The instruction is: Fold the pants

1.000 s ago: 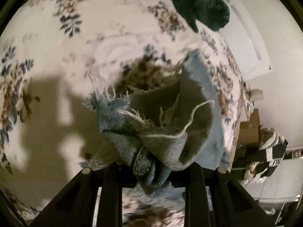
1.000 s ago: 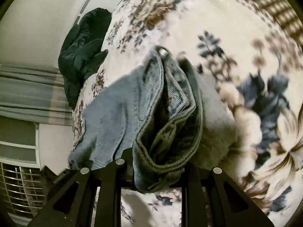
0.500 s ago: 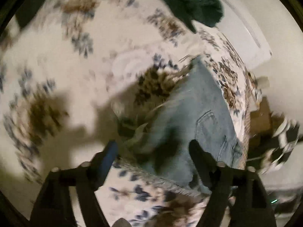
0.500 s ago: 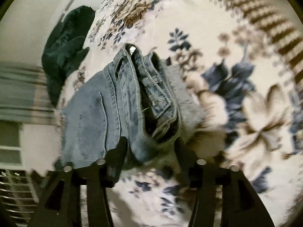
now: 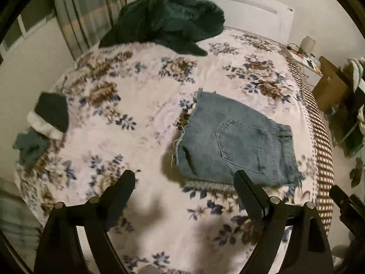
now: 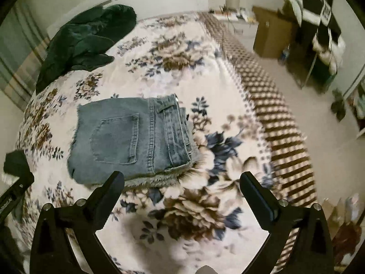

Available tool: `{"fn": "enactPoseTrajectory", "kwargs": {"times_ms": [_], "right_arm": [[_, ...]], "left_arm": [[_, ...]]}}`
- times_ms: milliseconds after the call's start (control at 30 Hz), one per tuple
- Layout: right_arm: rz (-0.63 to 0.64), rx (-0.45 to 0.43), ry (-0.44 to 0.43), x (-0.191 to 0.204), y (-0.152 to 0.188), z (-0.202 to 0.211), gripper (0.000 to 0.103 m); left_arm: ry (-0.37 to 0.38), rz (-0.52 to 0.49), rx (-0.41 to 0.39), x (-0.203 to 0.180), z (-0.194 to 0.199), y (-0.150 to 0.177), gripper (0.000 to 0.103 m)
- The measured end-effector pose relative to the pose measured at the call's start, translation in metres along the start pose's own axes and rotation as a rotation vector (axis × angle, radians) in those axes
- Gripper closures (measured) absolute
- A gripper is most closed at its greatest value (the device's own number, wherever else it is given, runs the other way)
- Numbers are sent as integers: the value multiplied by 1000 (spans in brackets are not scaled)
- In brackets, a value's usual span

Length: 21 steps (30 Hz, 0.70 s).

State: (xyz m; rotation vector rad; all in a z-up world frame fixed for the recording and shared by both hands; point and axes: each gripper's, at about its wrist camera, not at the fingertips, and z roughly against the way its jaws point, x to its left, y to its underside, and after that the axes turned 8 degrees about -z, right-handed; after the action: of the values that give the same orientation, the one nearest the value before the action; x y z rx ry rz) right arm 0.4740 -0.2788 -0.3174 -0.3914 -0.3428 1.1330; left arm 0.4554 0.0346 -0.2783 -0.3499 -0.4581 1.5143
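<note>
The denim shorts [image 5: 237, 143] lie folded flat on the floral bedspread [image 5: 127, 118], back pocket up, frayed hems along the near and left edges. They also show in the right wrist view [image 6: 130, 139], waistband to the right. My left gripper [image 5: 184, 185] is open and empty, held above the bed just in front of the shorts' near edge. My right gripper [image 6: 182, 185] is open and empty, above the bedspread [image 6: 173, 52] in front of the shorts' near right corner. Neither touches the fabric.
A dark green garment [image 5: 168, 20] is heaped at the head of the bed, also in the right wrist view [image 6: 84, 38]. Folded dark and white clothes [image 5: 50, 116] and a teal piece [image 5: 29, 146] sit at the left. Brown boxes [image 6: 271, 34] and shelves [image 6: 319, 34] stand beyond the bed's right edge.
Both grippers let go of the shorts, opened wide and pulled back and up from the bed. The shorts now lie folded flat on the bedspread.
</note>
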Motion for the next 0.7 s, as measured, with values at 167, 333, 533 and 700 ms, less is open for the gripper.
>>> {"fn": "enactPoseTrajectory", "kwargs": {"times_ms": [167,333,533,700], "right_arm": [[36,-70,-13,1,15,77,0],[73,-136,-39,-3,34,152,0],[111,-221,-87,-11,59,252,0],[135,-276,-134,-22,83,326,0]], "left_arm": [[-26,-39,-64,-2,67,10,15],[-36,-58,-143,-4,135,21,15],[-41,-67,-210,-6,212,44,15],[-29,-60,-243,-9,266,67,15]]}}
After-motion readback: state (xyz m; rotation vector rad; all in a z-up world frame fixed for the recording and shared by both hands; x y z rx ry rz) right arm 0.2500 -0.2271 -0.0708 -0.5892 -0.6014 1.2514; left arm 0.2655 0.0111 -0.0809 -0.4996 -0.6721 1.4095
